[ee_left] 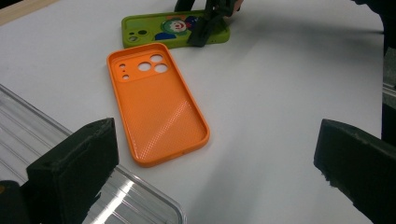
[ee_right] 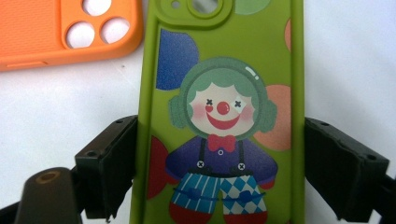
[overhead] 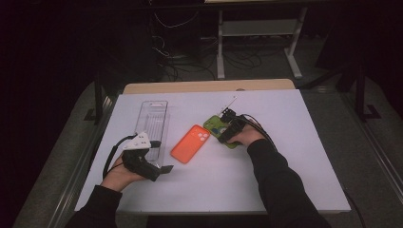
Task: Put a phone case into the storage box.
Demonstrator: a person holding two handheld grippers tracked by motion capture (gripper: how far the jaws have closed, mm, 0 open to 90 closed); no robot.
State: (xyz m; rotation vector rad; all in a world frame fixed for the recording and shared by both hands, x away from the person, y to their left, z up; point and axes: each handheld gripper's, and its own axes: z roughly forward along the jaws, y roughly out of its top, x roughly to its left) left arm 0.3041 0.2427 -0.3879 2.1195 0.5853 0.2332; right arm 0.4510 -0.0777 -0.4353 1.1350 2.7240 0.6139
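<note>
Mid table [overhead: 285, 180]: three items in a row. Clear tray [overhead: 153, 124] at centre left of the high view; open phone case [overhead: 190, 143] lies just right of it; clown phone case [overhead: 219, 128] beyond, toward upper right, nearly touching.

White table [overhead: 285, 190] on grey floor [overhead: 366, 156]; at 12 o'clock, a dark, dim backdrop with white shelf frame [overhead: 259, 28] and tangled cables [overhead: 176, 61].

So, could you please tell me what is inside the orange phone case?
The orange phone case lies hollow side up on the white table with nothing in it: only its dotted inner lining and camera cutouts show. What lies beneath it is covered.
</note>
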